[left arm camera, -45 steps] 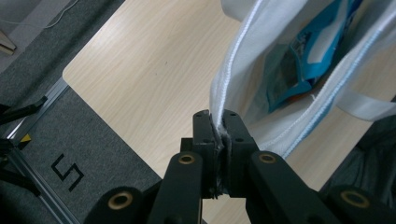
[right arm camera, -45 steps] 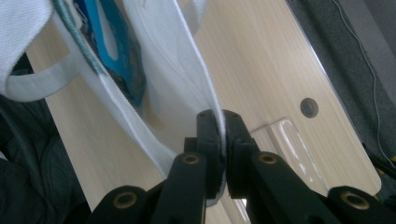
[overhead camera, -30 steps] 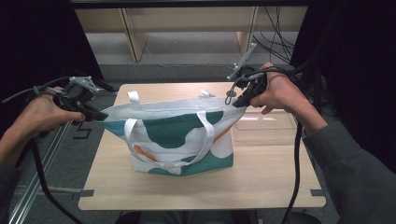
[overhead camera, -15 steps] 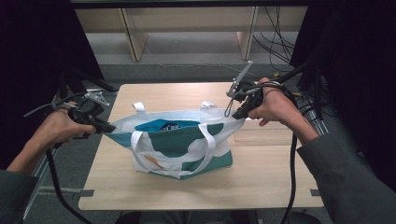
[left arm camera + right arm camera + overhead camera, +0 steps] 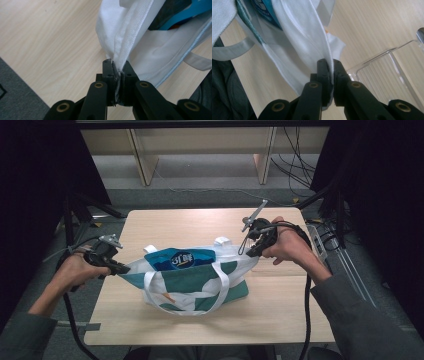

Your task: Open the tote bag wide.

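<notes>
A pale wooden table (image 5: 200, 227) stands on grey floor, with open wooden shelving (image 5: 200, 150) along the far wall and dark cables (image 5: 295, 165) trailing at the far right. The room around it is dim.

A tote bag (image 5: 195, 287), white with teal patches, sits near the middle of the table, mouth upward. Its long axis runs left to right, stretched between the two grippers. The left gripper (image 5: 120, 269) pinches the left end of the bag's rim, jaws pressed together on the folded cloth (image 5: 120, 72). The right gripper (image 5: 248, 254) clamps the right end of the rim in the same way (image 5: 329, 67).

A blue packet (image 5: 182, 260) pokes out of the bag's mouth; most of it is hidden inside and its label is too blurred to read. A clear plastic box (image 5: 387, 72) lies just beside the bag's right end, hard to make out from above.
</notes>
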A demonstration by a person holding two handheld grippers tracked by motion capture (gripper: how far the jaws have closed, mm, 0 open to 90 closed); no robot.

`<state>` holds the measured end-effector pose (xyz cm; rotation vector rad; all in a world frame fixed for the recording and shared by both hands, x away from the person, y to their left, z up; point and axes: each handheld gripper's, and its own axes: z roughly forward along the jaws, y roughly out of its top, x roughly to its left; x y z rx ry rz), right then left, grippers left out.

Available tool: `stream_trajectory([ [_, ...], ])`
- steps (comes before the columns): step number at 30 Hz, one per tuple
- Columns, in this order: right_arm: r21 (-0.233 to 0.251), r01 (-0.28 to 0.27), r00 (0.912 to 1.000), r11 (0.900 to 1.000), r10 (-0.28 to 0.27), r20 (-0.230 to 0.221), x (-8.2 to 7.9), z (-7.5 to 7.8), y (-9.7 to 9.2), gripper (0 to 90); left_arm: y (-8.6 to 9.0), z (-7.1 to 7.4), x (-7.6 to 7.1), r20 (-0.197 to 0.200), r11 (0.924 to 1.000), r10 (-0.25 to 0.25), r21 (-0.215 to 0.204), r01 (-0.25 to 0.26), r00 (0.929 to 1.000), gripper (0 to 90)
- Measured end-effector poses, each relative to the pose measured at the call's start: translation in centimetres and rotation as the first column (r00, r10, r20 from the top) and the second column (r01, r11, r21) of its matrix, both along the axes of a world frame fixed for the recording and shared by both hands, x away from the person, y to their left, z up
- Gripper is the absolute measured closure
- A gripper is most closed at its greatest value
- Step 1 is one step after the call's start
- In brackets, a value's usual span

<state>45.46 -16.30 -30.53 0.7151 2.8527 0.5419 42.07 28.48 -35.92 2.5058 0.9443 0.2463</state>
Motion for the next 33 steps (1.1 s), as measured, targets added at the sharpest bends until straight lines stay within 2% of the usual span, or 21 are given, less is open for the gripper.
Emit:
stream_trajectory([
  [1,0.001,0.001,1.0,1.0,-0.001,-0.002,0.0,-0.3,0.0,87.0,0.1,-0.5,0.1,-0.009,0.9997,-0.023,0.006,0.023,0.9997,84.1],
  [8,0.013,0.004,0.9997,0.9999,-0.004,-0.023,-0.2,-3.2,-0.5,86.8,-0.1,-3.1,0.0,-0.033,0.9998,-0.014,-0.014,0.014,0.9994,83.8],
  [12,0.017,0.01,0.9995,0.9998,-0.01,-0.03,-0.4,-4.7,-0.7,86.8,-0.2,-4.3,0.2,-0.034,0.9996,-0.005,-0.028,0.004,0.9994,83.6],
  [17,0.024,0.026,0.998,0.9994,-0.024,-0.059,-0.6,-7.4,-0.9,86.5,-0.3,-5.8,0.3,-0.044,0.9994,0.008,-0.034,-0.009,0.999,83.4],
  [24,0.07,0.045,0.9954,0.9965,-0.039,-0.088,-1.0,-10.7,-1.3,86.4,-0.4,-7.7,0.4,-0.053,0.9988,0.022,-0.044,-0.024,0.9984,83.2],
  [26,0.075,0.044,0.9954,0.9962,-0.037,-0.088,-1.1,-11.3,-1.4,86.4,-0.4,-8.1,0.4,-0.047,0.9991,0.025,-0.033,-0.026,0.9986,83.1],
  [29,0.064,0.048,0.9965,0.9968,-0.044,-0.071,-1.2,-12.3,-1.2,86.3,-0.5,-8.6,0.4,-0.047,0.9989,0.027,-0.037,-0.028,0.9985,83.0],
  [33,0.078,0.061,0.9955,0.9951,-0.055,-0.077,-1.4,-13.4,-1.3,86.3,-0.4,-9.3,0.4,-0.05,0.999,0.019,-0.04,-0.021,0.9986,82.9],
])
